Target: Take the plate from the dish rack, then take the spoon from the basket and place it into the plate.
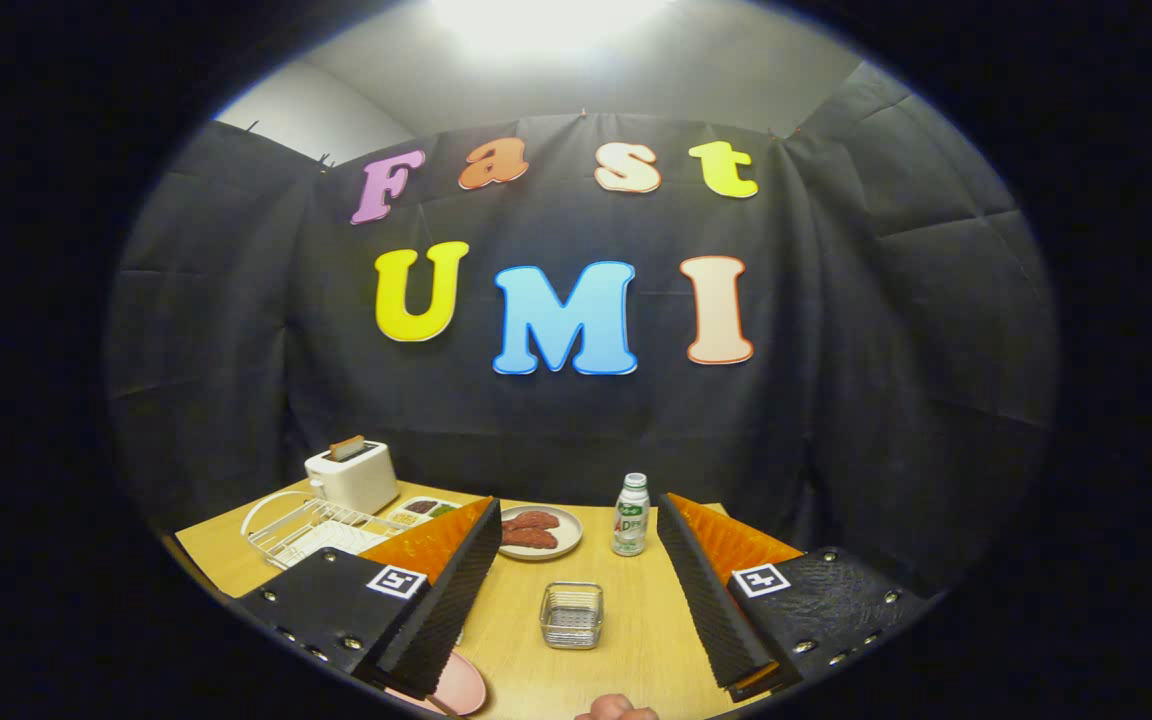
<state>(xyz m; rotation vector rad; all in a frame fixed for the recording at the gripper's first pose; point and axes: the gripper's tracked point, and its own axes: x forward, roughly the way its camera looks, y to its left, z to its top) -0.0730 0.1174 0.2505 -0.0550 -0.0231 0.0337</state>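
Note:
My gripper (577, 503) is open, its fingers spread wide and raised above the wooden table (636, 640), with nothing held. A pink plate (464, 686) lies flat on the table, partly hidden under the left finger (436, 600). A thin dark stick crosses the plate's near rim; I cannot tell whether it is the spoon. The small wire-mesh basket (571, 614) stands on the table between the fingers, below them; its inside looks bare. The white wire dish rack (301, 525) sits beyond the left finger.
A white toaster (352, 476) with a slice in it stands behind the rack. A small tray of food (423, 509), a grey plate with meat (539, 531) and a small bottle (631, 515) stand further back. Part of a hand (616, 709) shows at the near edge.

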